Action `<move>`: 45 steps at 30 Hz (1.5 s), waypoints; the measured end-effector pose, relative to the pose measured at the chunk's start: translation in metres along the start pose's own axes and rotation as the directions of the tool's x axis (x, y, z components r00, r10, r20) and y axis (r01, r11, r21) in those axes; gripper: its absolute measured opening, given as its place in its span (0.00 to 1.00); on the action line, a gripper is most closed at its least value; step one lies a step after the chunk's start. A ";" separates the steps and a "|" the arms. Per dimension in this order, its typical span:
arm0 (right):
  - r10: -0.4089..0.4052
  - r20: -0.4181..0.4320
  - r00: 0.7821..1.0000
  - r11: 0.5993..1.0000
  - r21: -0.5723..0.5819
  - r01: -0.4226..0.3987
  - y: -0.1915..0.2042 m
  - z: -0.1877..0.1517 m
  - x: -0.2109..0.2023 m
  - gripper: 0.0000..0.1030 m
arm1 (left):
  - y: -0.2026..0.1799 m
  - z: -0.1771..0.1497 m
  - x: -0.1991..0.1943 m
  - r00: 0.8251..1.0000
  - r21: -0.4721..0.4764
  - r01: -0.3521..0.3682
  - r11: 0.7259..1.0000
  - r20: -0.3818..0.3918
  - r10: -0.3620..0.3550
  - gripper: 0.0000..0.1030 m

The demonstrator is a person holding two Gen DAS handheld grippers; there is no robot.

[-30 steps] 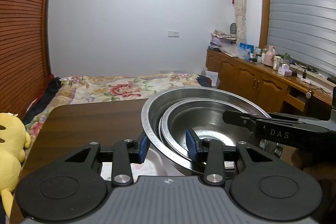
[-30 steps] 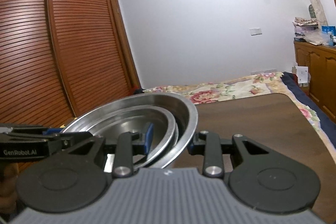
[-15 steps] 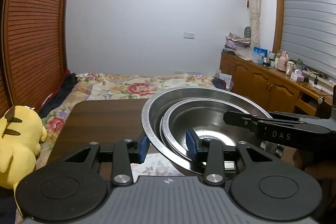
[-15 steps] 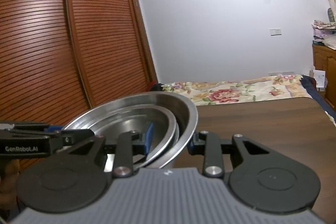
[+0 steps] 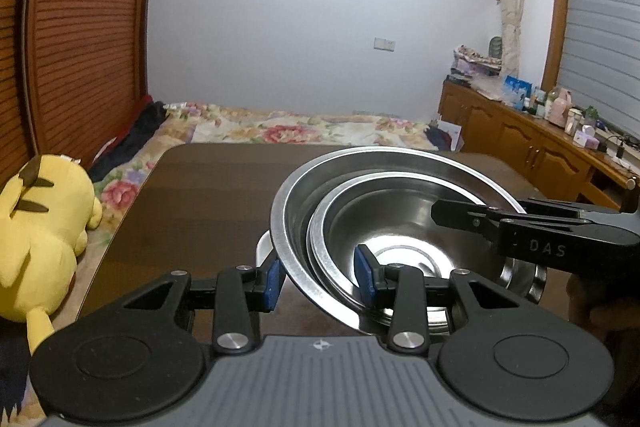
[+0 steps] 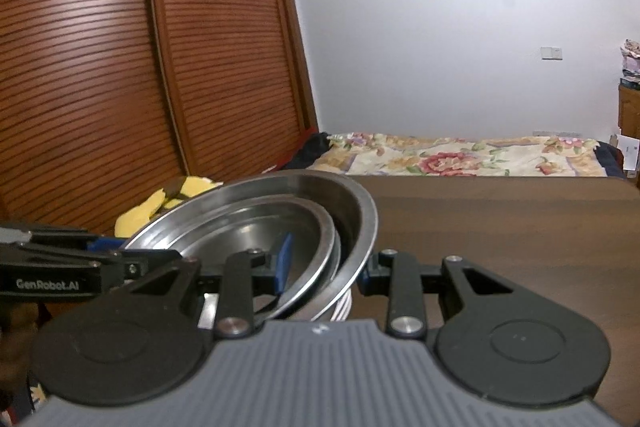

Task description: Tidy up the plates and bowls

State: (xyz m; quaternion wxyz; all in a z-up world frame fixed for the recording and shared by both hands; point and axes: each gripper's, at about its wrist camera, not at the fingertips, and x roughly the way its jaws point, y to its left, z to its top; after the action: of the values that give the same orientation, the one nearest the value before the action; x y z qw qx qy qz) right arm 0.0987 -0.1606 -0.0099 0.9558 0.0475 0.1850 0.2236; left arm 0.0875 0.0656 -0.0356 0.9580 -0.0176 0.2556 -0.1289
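Two nested steel bowls over a dark wooden table [image 5: 200, 195]. The large bowl [image 5: 384, 163] holds a smaller bowl [image 5: 400, 219] inside it, the pair tilted, the side toward the left gripper lower.

Left gripper [image 5: 320, 277]: jaws narrowed and clamped across the near rims, one blue pad outside the large bowl's wall, the other inside the smaller bowl.

Right gripper [image 6: 326, 263]: the same grip on the opposite side, blue pad inside the smaller bowl, the other finger outside the large bowl's wall. Its black body shows in the left view crossing above the bowls.

A stack of white plates [image 6: 344, 307] shows just below the bowls; contact cannot be told.

Surroundings: yellow plush toy [image 5: 40, 235] by the table's left edge, floral bedspread [image 5: 304, 127] beyond the table, slatted wooden wardrobe doors [image 6: 120, 67].
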 end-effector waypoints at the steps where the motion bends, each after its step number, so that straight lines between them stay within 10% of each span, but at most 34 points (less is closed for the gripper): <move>1: 0.005 -0.004 1.000 1.000 -0.001 -0.005 0.001 -0.001 0.002 0.33 | 0.002 -0.002 0.001 1.000 0.001 -0.004 1.000 -0.006 0.004 0.39; 29: 0.041 -0.083 0.996 0.999 0.008 -0.040 0.006 -0.020 0.028 0.34 | 0.017 -0.010 0.016 0.999 0.008 -0.001 1.000 -0.052 0.002 0.37; 35: 0.018 -0.065 0.998 1.000 -0.006 -0.018 0.009 -0.018 0.027 0.66 | 0.012 -0.009 0.011 0.999 0.008 -0.022 1.000 -0.025 0.022 0.64; 45: -0.027 -0.005 1.000 1.000 -0.013 0.027 0.004 -0.011 0.013 0.87 | 0.003 -0.002 -0.004 0.998 0.022 -0.059 0.998 0.024 0.058 0.93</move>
State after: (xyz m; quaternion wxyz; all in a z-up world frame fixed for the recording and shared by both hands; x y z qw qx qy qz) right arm 0.1039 -0.1510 -0.0238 0.9585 0.0383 0.1865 0.2120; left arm 0.0838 0.0697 -0.0355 0.9645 -0.0010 0.2431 -0.1034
